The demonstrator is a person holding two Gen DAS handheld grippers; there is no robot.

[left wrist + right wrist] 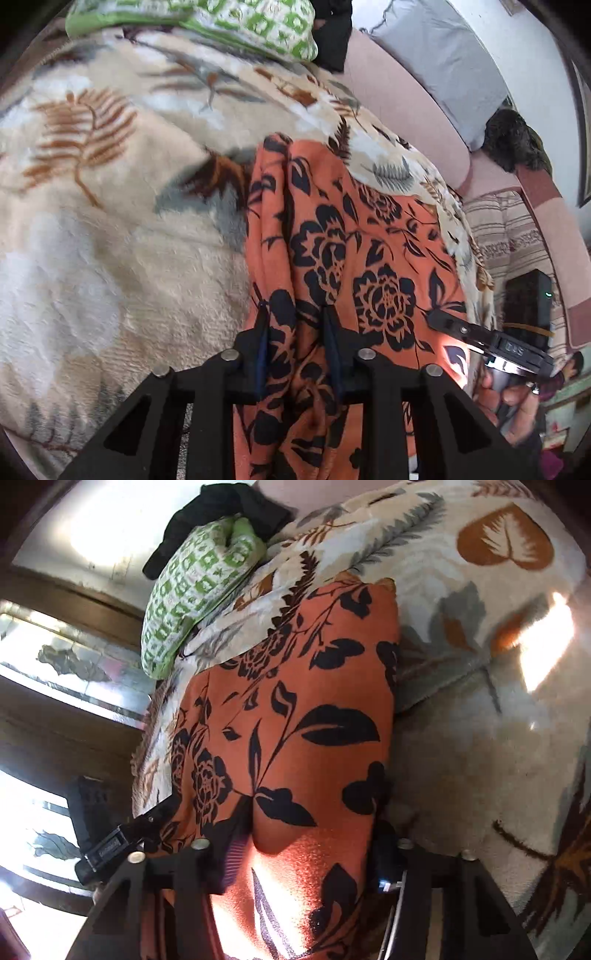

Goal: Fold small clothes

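An orange garment with black flowers [354,236] lies lengthwise on a cream leaf-print blanket [110,221]. My left gripper [295,310] is shut on a bunched fold of its near left edge. In the right wrist view the same garment [295,709] fills the middle, and my right gripper [310,827] straddles its near end with cloth bulging between the fingers; the fingertips are hidden by cloth. The right gripper also shows in the left wrist view [480,332] at the garment's right edge. The left gripper shows in the right wrist view [122,834] at the left.
A green and white patterned pillow [236,26] lies at the blanket's far end with a dark cloth [332,33] beside it. A pink sofa back [406,110] with a grey cushion [450,62] runs along the right. A striped cloth [506,236] hangs there.
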